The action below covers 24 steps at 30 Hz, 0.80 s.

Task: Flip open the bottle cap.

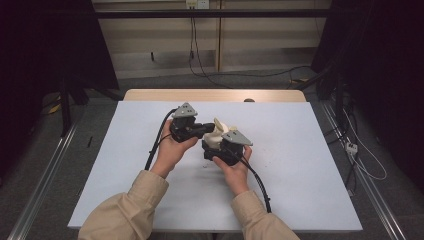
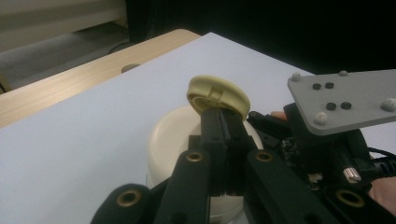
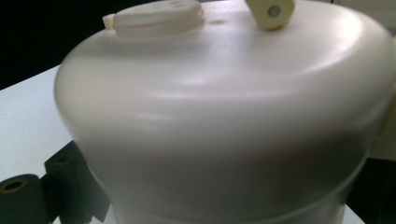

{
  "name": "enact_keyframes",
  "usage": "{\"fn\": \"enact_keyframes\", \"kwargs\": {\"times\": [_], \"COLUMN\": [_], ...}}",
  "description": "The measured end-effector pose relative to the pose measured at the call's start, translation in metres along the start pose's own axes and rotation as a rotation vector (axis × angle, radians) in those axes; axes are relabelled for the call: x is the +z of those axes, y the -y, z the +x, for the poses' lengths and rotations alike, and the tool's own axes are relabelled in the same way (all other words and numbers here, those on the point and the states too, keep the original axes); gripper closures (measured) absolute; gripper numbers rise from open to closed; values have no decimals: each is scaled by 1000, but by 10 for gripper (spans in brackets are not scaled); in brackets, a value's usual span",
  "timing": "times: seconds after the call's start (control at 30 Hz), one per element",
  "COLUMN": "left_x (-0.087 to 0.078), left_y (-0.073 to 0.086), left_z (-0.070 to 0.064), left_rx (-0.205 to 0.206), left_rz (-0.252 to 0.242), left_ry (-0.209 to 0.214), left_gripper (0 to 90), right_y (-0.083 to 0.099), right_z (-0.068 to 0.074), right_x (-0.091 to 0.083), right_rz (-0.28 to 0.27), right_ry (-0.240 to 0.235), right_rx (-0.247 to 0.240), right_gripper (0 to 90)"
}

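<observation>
Left gripper view: left tongs (image 2: 223,122) clamped on hinged round cream flip-cap (image 2: 218,94) atop cream smooth rigid plastic jar (image 2: 166,140), mid-worktop (image 2: 93,121); right tongs (image 1: 212,148) around jar body, closure indeterminate; likely light, slippery; grip cap rim.

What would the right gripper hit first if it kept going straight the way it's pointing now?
The cream rounded plastic container. In the right gripper view it sits directly ahead of the right gripper, apparently already between or against its jaws, though actual contact is hard to confirm.
</observation>
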<state>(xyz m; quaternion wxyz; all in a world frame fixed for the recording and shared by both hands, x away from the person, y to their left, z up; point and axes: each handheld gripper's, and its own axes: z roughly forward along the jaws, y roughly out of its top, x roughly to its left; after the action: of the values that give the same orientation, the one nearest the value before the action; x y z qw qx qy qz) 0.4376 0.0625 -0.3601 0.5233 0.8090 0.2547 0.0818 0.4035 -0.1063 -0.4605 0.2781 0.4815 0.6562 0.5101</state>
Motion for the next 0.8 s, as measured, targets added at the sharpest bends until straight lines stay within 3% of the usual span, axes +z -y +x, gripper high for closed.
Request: {"fn": "enact_keyframes", "kwargs": {"times": [0.8], "left_x": [4], "left_y": [-2], "left_z": [-1], "left_rx": [0], "left_rz": [0], "left_ry": [3], "left_gripper": [897], "right_y": [0], "right_z": [0], "right_x": [0], "right_rz": [0], "right_ry": [2], "right_rx": [1], "right_gripper": [47]}}
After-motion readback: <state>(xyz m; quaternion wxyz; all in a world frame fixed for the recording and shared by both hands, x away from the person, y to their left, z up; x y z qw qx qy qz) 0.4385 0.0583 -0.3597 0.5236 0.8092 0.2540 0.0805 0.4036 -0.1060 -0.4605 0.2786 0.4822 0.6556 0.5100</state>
